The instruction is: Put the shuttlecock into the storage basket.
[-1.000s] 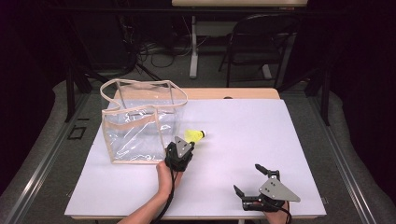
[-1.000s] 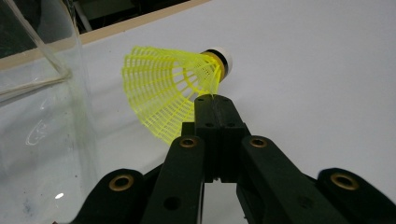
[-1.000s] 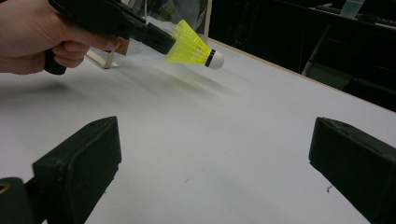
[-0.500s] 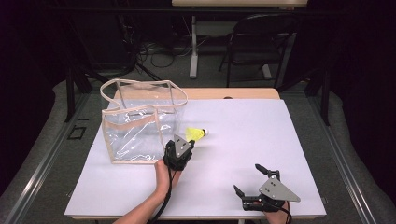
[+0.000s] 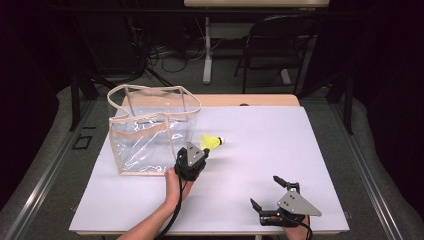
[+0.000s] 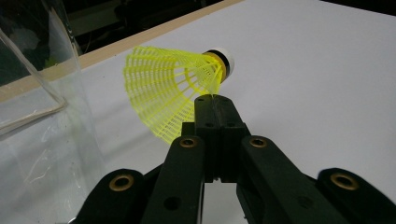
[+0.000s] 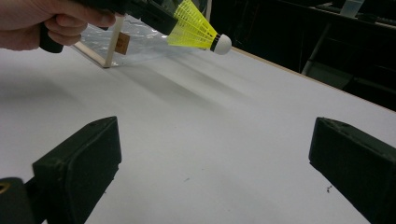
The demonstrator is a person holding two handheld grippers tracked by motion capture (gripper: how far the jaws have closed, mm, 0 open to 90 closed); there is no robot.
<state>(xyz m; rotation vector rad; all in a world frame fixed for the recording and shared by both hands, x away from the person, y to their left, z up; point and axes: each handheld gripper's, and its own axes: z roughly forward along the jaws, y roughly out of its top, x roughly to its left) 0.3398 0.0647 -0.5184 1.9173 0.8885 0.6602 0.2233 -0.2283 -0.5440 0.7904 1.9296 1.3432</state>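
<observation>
Shuttlecock point(image 6: 173, 88) skirt pinched in left hand-held gripper point(image 6: 215, 103) tips.

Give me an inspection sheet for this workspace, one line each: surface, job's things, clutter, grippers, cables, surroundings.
Surface: white table top, wooden edge at the far side.
Job's things: yellow shuttlecock pinched by its skirt, lifted off the table beside the clear bag, which stands upright and open.
Clutter: nothing seen.
Grippers: left hand-held gripper shut on the shuttlecock; right hand-held gripper open, low over the table's near right part, nothing between its jaws.
Cables: one black cable trails along the left forearm; more lie on the floor beyond the table.
Surroundings: dark room, folding chair and table legs behind.
</observation>
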